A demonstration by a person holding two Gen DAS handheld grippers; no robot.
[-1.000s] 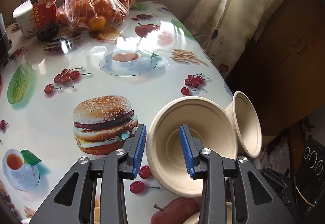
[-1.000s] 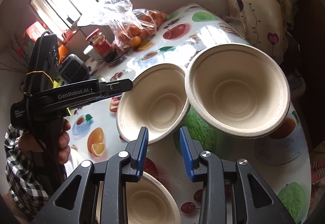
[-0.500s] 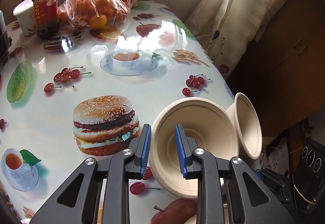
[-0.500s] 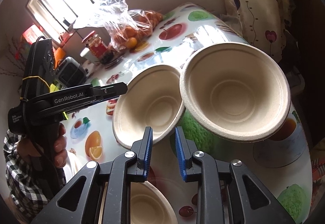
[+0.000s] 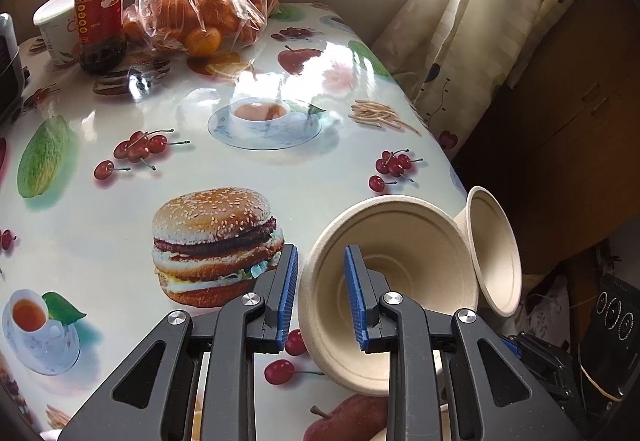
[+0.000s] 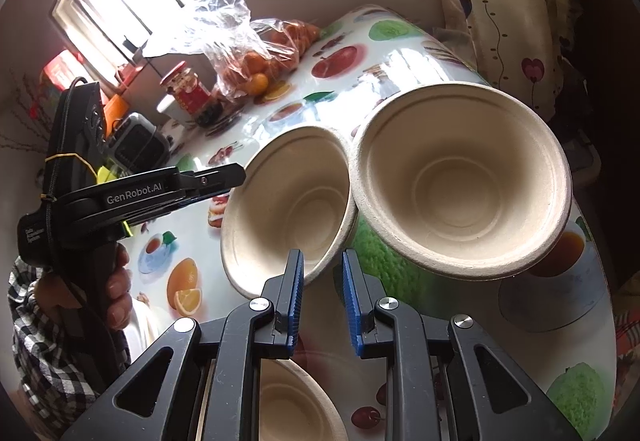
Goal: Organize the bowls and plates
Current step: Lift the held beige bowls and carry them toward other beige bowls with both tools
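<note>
Pinching the bowl (image 5: 400, 261) by its rim is the step I judge I'm on, with the left claw (image 5: 321, 253). How does it look from your screen? (operator)

Your left finger sits outside the near wall and your right finger inside the cup, so the rim runs between them. The gap is narrow, but I cannot tell whether the pads actually bite. (spotter)

Same here. I'd want the wall deep between the pads, not just the lip, and squeezed gently: it looks like pressed pulp, so I expect it to buckle under a hard clamp. (operator)

Watch what's past your right finger. The second bowl (image 5: 496, 253) leans there, its side touching the first one's outer wall, both tipped with mouths toward the right camera. (spotter)

Then any lift should go straight up and away from that contact, or I'll drag the neighbour along. And my right claw (image 6: 320, 255)? (operator)

Fingers close together, a slim gap between them. The first bowl's lower rim crosses just ahead of the tips, and the second bowl is up and to the right of them. I cannot tell if anything is gripped there either. (spotter)

Anything lower? (operator)

A third bowl (image 6: 296, 401) lies right under that claw, mouth up on the desk (image 5: 120, 201). That looks like a fair place to nest the others, in my view. (spotter)

Agreed. I'd level the bowl before lowering, so it seats rather than jams. (operator)
</note>
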